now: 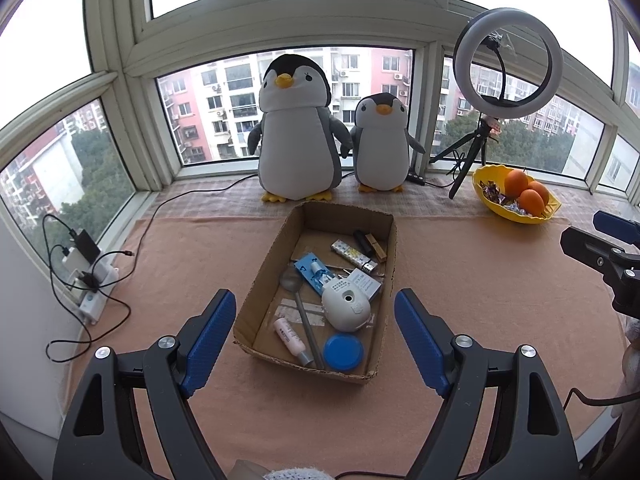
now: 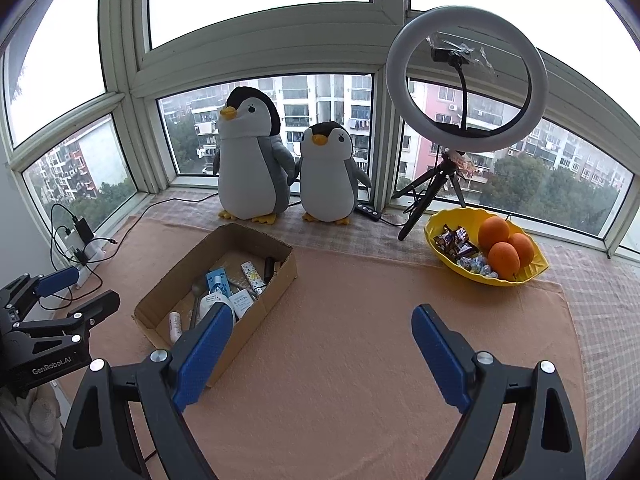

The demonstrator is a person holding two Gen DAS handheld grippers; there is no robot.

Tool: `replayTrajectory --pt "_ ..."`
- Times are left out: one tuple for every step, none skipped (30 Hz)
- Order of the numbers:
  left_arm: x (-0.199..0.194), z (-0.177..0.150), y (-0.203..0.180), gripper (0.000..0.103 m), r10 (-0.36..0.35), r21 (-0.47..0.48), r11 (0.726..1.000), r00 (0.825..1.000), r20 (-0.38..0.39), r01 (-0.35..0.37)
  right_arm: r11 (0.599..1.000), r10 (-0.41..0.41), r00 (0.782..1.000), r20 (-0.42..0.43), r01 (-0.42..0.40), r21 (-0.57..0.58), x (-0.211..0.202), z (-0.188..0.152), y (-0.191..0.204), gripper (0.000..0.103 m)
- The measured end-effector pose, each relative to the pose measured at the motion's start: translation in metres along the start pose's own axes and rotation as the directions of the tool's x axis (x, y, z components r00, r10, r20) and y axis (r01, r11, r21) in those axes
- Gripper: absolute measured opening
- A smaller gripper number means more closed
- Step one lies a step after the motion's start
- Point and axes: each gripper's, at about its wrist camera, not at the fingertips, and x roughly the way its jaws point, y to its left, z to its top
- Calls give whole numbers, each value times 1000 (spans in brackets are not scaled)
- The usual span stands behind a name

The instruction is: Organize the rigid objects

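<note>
- The rigid objects, a small mixed lot, lay together inside the cardboard box (image 1: 256, 280), which sat on the peach cloth of the tabletop (image 1: 480, 280) in front of the two plush penguins (image 1: 298, 128).
- Inside the box, a white egg-shaped device (image 1: 346, 306) sat near the middle, with a blue round lid (image 1: 343, 352) and a pink tube (image 1: 289, 336) at the near end.
- A metal spoon (image 1: 300, 304) ran lengthwise beside the device; a blue blister pack (image 1: 316, 274) and a white carton (image 1: 366, 284) lay just behind it.
- At the box's far end lay a patterned lighter (image 1: 352, 255), a black stick and a gold lipstick.
- The left hand-held gripper (image 1: 314, 336) hovered over the box's near end, jaws wide, nothing between them.
- The right hand-held gripper (image 2: 322, 356) hung to the right of the box over bare cloth, also wide and empty.
- No loose item showed on the cloth around the box, so the gathering looked finished or nearly so; the contents lay jumbled, and any tidier arrangement inside remained undone.
- Well right of the box stood a yellow bowl (image 2: 444, 216) of oranges and sweets, untouched, near a ring light (image 2: 400, 64).
</note>
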Motion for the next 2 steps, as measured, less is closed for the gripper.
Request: replayTrajectory --pt "1 0 -1 82 2 3 1000 1000 -2 -2 1000 0 1000 -1 0 3 0 0 -1 88" --pt "1 0 -1 82 4 4 1000 1000 -4 -4 1000 -3 1000 -1 3 6 0 -1 -2 88"
